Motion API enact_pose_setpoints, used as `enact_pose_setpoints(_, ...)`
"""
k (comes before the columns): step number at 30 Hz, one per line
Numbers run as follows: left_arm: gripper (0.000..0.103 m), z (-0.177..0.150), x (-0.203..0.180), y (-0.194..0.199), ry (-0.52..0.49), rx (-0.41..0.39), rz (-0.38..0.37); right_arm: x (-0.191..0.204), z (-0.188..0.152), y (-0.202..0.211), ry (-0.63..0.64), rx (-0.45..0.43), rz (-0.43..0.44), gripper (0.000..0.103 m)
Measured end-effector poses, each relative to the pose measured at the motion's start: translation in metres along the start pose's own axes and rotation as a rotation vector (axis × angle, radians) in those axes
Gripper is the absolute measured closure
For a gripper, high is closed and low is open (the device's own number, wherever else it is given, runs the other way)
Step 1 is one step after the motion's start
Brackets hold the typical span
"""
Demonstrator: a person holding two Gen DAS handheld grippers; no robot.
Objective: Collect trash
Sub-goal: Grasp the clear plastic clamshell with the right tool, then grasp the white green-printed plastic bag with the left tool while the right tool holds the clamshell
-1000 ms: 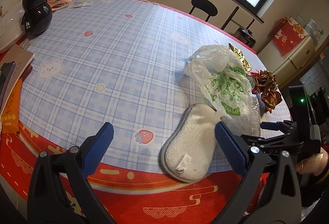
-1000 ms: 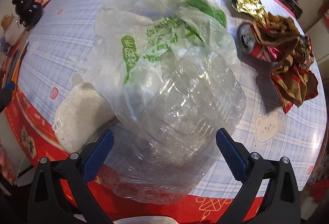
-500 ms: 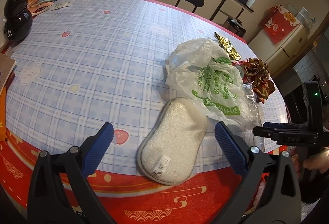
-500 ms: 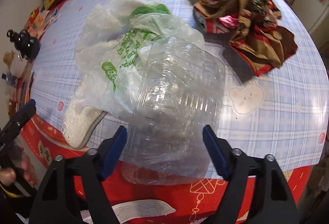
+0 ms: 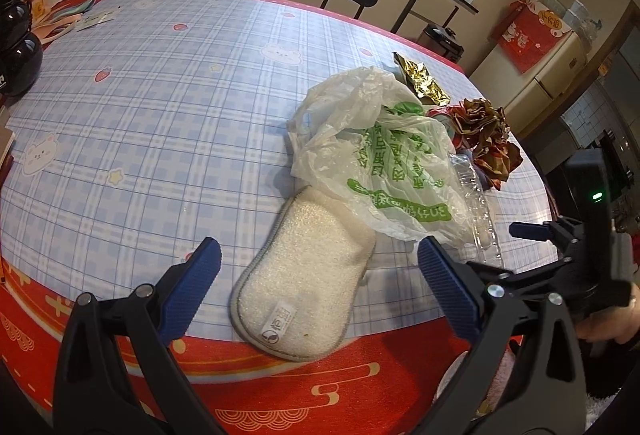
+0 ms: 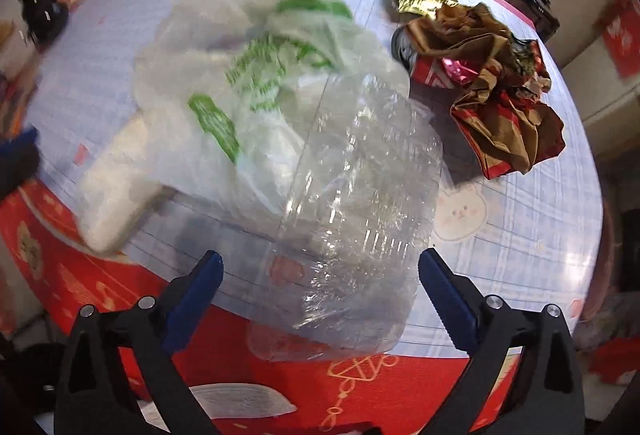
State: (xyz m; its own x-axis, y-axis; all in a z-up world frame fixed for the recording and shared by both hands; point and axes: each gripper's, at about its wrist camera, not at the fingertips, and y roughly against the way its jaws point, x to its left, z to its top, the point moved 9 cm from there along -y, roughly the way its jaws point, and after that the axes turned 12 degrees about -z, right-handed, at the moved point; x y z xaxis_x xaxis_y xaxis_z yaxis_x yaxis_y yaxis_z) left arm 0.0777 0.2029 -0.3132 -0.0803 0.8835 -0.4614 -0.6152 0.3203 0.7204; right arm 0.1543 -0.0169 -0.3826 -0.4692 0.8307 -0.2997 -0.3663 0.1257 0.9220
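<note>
Left tongs: jaws wide apart, empty, a white sponge lying on the worktop between and below the pads, untouched. Beyond and right of them, a white-green plastic bag. Only this view shows the black jug sharply, far left. Right tongs: jaws opening, near full spread; the clear plastic container sits between the pads, not pressed. Right wrist view alone shows the red can under crumpled wrappers, beyond and right.

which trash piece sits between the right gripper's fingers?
The clear bottle, lying at the table edge; bag, can and wrappers lie farther off.
</note>
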Motion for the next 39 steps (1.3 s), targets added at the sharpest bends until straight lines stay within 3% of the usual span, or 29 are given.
enact_pose_setpoints(3,0.006,-0.002,-0.003,0.0,-0.011,-0.001,0.0,-0.003,-0.007,-0.014,0.002,0.037,-0.027,0.01)
enact_pose_setpoints(4,0.006,-0.002,-0.003,0.001,-0.012,-0.002,0.002,-0.006,-0.01,-0.016,-0.012,0.045,-0.017,0.021)
enact_pose_setpoints(5,0.006,-0.003,-0.002,0.001,-0.01,-0.003,0.004,-0.009,-0.012,-0.015,-0.03,0.05,0.007,0.025)
enact_pose_setpoints(17,0.006,-0.003,-0.007,-0.008,-0.016,0.015,0.0,-0.088,-0.018,0.032,-0.277,-0.079,0.128,0.069)
enact_pose_setpoints(22,0.006,-0.001,-0.02,-0.016,-0.041,0.024,-0.012,-0.112,-0.027,0.031,-0.362,-0.088,0.149,0.077)
enact_pose_setpoints(27,0.006,0.0,-0.027,-0.021,-0.058,0.032,-0.018,-0.116,-0.036,0.02,-0.405,-0.07,0.178,0.078)
enact_pose_setpoints(30,0.006,-0.001,-0.032,-0.025,-0.069,0.042,-0.02,-0.111,-0.034,0.016,-0.415,-0.071,0.225,0.076)
enact_pose_setpoints(32,0.006,-0.001,-0.034,-0.026,-0.076,0.046,-0.019,-0.109,-0.029,0.012,-0.413,-0.072,0.243,0.063)
enact_pose_setpoints(34,0.006,-0.002,-0.036,-0.026,-0.08,0.047,-0.017,-0.106,-0.026,0.007,-0.408,-0.071,0.259,0.063)
enact_pose_setpoints(37,0.006,-0.002,-0.037,-0.025,-0.085,0.044,-0.011,-0.103,-0.026,0.003,-0.396,-0.066,0.274,0.084)
enact_pose_setpoints(39,0.006,0.0,-0.036,-0.025,-0.081,0.04,-0.006,-0.106,-0.027,0.0,-0.412,-0.065,0.275,0.087)
